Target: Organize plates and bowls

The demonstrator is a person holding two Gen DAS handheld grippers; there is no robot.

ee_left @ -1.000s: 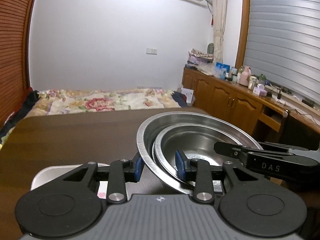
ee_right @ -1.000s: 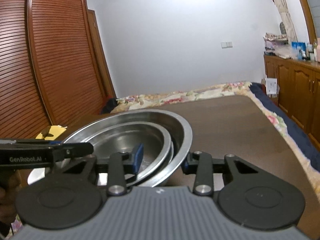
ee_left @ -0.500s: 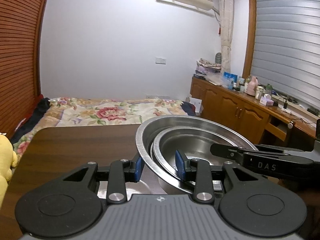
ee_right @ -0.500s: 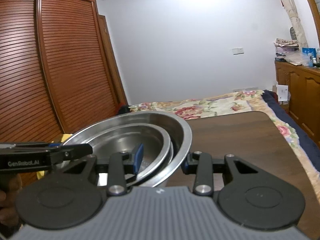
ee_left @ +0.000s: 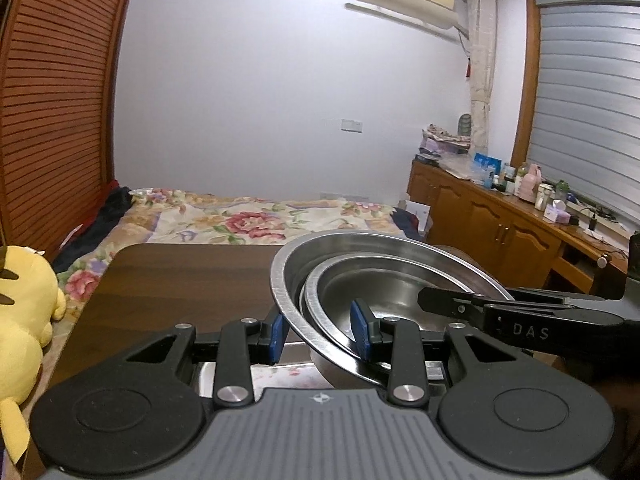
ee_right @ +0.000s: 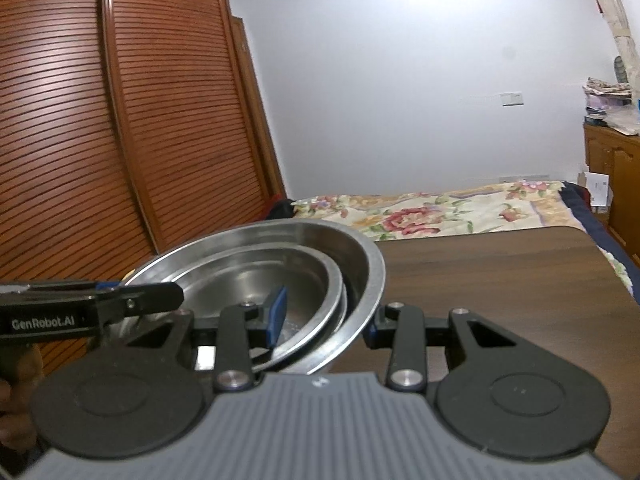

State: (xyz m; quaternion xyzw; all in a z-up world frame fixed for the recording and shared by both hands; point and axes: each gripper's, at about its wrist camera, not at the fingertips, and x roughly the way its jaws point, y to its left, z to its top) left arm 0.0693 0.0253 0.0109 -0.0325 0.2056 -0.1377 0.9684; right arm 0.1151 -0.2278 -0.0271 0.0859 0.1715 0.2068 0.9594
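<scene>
Two nested steel bowls hang in the air above the dark table, held from both sides. The large outer bowl (ee_left: 280, 280) carries a smaller inner bowl (ee_left: 384, 296). My left gripper (ee_left: 320, 332) is shut on their left rims, one blue pad outside and one inside. The right gripper (ee_left: 440, 302) comes in from the right over the far rim. In the right wrist view, my right gripper (ee_right: 325, 320) is shut on the rims of the outer bowl (ee_right: 376, 272) and inner bowl (ee_right: 288, 272). The left gripper (ee_right: 160, 296) shows at the left.
The dark wooden table (ee_left: 180, 280) lies below, with a pale tray (ee_left: 224, 372) under the bowls. A yellow plush toy (ee_left: 20, 312) lies left of the table. Behind are a floral bed (ee_left: 240, 220), a louvred wardrobe (ee_right: 100, 140) and a cluttered sideboard (ee_left: 500, 220).
Both grippers have lifted the nested bowls together. The table has sunk lower in both views and the pale tray has slipped mostly behind the left gripper. Neither grip has changed.
</scene>
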